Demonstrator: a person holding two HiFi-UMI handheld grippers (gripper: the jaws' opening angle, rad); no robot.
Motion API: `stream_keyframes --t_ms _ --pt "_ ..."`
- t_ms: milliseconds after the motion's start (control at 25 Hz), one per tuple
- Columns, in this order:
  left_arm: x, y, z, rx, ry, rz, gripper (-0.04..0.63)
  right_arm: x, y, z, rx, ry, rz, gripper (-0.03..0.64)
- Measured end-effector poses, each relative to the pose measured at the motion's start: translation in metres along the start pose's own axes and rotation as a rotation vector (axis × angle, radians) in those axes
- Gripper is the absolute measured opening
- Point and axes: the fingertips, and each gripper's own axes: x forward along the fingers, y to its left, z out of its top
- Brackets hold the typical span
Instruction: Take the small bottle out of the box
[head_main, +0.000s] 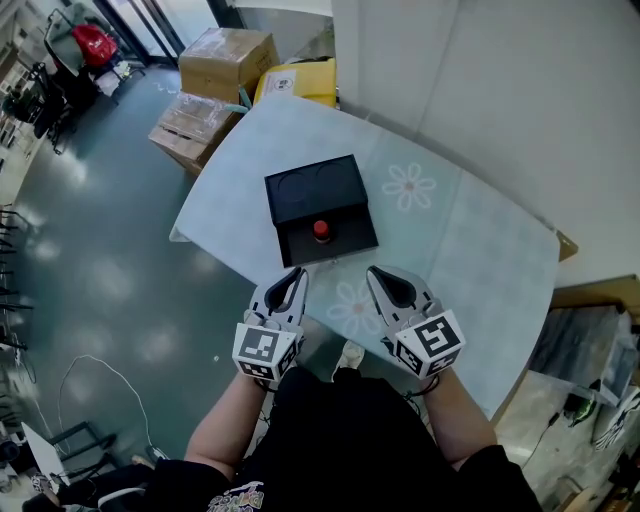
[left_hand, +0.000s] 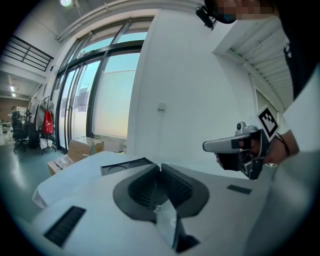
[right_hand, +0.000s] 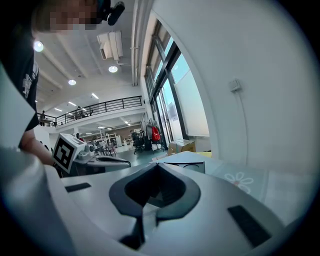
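Both pairs of fingers are pressed together w/ nothing between them. The left gripper (head_main: 293, 275) and right gripper (head_main: 385, 277) sit side by side over the near edge of the table (head_main: 470, 250), pointing fwd and a little down. The small bottle (head_main: 321, 231), red cap up, stands in the open box (head_main: 352, 238) just ahead of the fingertips, roughly midway between the two pairs and apart from both. The lid (head_main: 313, 185) lies flat beyond it, so the bottle is bare from above and nothing blocks a reach — prob. why the grippers line up either side of it. Neither gripper view shows the bottle itself; only the lid's edge shows past the tips. By my reading the task isn't started: one pair must spread before going in — the other could steady the box, which looks light enough to slide.
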Motion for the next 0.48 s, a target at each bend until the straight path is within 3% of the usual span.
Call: stream_keyframes --t_ms 240,480 --pt "0.01 -0.003 -0.005 0.006 0.012 0.013 0.034 -0.005 -0.006 -0.001 0.007 0.01 0.0 0.023" --pt "0.027 0.002 -0.014 0.023 0.025 -0.009 0.1 -0.004 -0.015 -0.005 0.014 0.016 -0.034 0.023"
